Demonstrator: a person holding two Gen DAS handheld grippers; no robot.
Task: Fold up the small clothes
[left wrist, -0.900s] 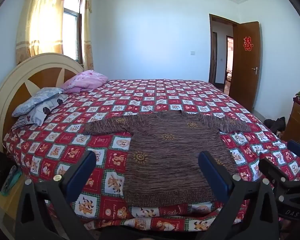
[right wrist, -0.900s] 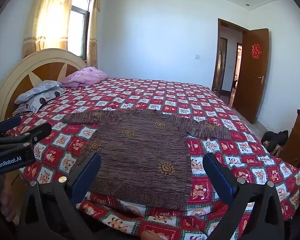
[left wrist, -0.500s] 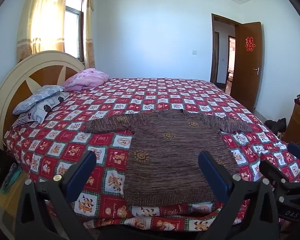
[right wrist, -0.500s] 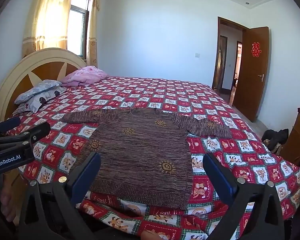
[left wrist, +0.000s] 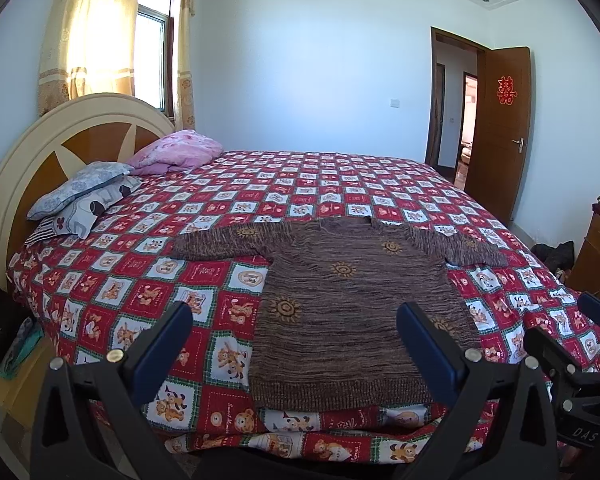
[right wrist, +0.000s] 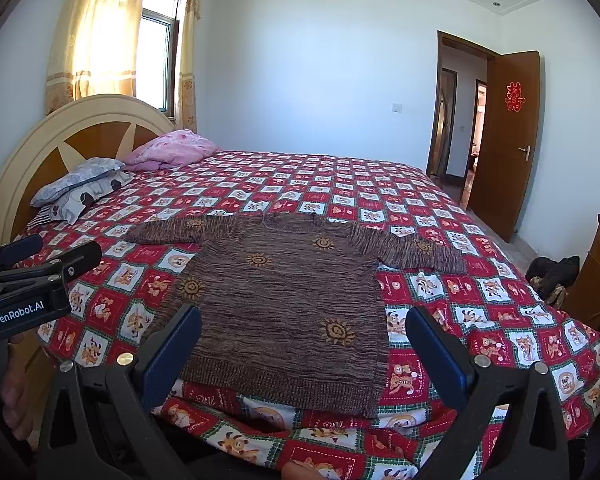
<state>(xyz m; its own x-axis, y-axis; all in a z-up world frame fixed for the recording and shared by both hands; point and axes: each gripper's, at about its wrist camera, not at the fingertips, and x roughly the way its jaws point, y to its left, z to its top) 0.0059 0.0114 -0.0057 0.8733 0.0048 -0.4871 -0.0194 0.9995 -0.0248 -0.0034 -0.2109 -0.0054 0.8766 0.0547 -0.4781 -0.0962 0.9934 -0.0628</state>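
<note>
A brown knitted sweater (left wrist: 352,304) with small sun motifs lies flat on the bed, sleeves spread left and right, hem toward me; it also shows in the right wrist view (right wrist: 284,304). My left gripper (left wrist: 296,340) is open and empty, held short of the bed's near edge in front of the hem. My right gripper (right wrist: 304,344) is open and empty, also short of the hem. The right gripper shows at the right edge of the left wrist view (left wrist: 580,344), and the left gripper at the left edge of the right wrist view (right wrist: 40,276).
The bed (left wrist: 340,184) has a red checked cartoon cover. Pillows (left wrist: 84,196) and a pink quilt (left wrist: 176,152) lie by the headboard (left wrist: 60,144) at left. A wooden cabinet (right wrist: 596,276) and dark items on the floor are at right. A door (right wrist: 508,140) stands open beyond.
Both views have shifted slightly, with the sweater sitting a little higher in the frames. The sweater has not moved and both grippers stay open.
</note>
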